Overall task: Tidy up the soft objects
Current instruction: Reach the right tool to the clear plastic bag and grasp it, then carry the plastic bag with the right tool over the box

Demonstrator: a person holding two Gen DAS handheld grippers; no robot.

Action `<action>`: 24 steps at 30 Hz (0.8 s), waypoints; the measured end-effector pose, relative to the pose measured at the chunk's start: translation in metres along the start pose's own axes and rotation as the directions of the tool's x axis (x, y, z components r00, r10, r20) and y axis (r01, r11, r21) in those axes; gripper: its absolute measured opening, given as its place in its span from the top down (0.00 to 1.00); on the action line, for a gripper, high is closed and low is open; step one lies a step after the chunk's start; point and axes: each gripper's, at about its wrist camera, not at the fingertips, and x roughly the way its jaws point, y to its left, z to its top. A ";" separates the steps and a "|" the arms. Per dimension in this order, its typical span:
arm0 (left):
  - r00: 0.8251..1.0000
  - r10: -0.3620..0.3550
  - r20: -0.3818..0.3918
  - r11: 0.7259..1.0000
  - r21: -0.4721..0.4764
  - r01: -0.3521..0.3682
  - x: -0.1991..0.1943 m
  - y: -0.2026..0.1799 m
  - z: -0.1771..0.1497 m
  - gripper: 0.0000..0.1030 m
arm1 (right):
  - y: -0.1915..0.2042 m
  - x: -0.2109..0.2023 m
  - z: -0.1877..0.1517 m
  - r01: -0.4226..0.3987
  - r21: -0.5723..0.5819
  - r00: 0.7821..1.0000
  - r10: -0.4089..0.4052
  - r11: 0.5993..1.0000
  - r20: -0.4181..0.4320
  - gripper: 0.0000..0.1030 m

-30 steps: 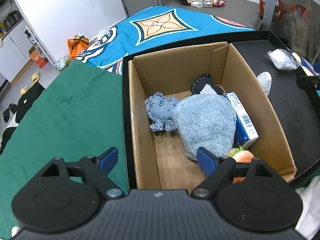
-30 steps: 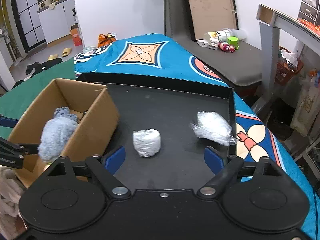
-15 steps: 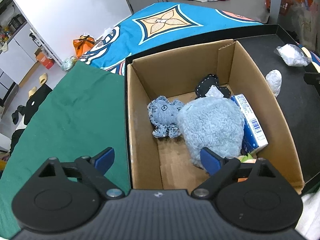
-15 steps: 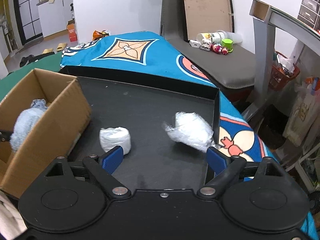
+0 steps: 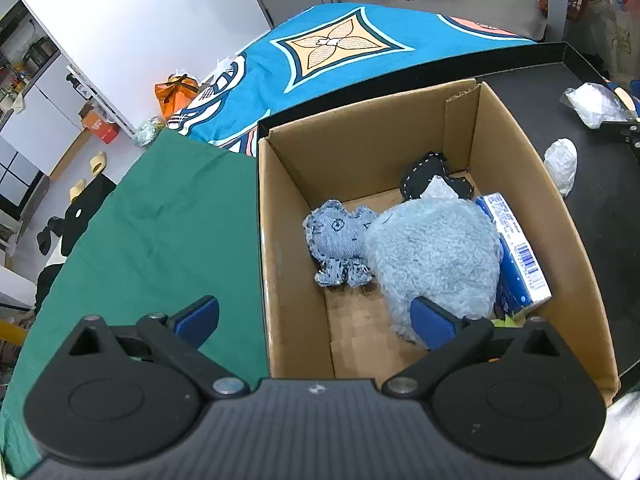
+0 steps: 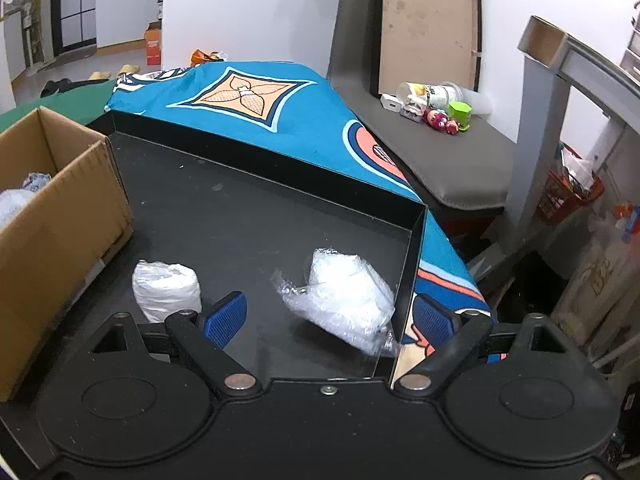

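Tray [image 6: 256, 176]: black, walled, carries everything below.
Cardboard box [image 5: 516, 168]: open-topped, at the tray's left end.
Fluffy blue toy [image 5: 434, 254]: inside the box, touching a denim toy [image 5: 338, 240] and a blue carton [image 5: 516, 256].
Crumpled plastic bag [image 6: 344, 300]: on the tray against its right wall (between the right jaws, untouched).
White roll [image 6: 166, 290]: on the tray, near the box.
Left gripper [image 5: 316, 316]: jaws have just been opening, apart, empty, over the box's near wall.
Right gripper [image 6: 330, 318]: jaws apart.
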 end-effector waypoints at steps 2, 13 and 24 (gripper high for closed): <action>1.000 0.003 0.001 1.000 -0.003 -0.003 0.000 -0.001 0.001 0.01 | 0.000 0.004 0.000 0.007 -0.019 1.000 -0.007 1.000 0.003 0.13; 1.000 0.011 0.000 1.000 0.008 -0.011 -0.001 -0.003 0.005 0.00 | 0.001 0.017 0.004 0.027 -0.068 0.999 -0.025 0.997 0.029 0.18; 1.000 0.003 0.007 1.000 -0.003 -0.003 -0.004 0.001 0.003 0.00 | 0.001 0.014 0.002 -0.022 -0.031 0.999 0.021 0.999 -0.031 0.69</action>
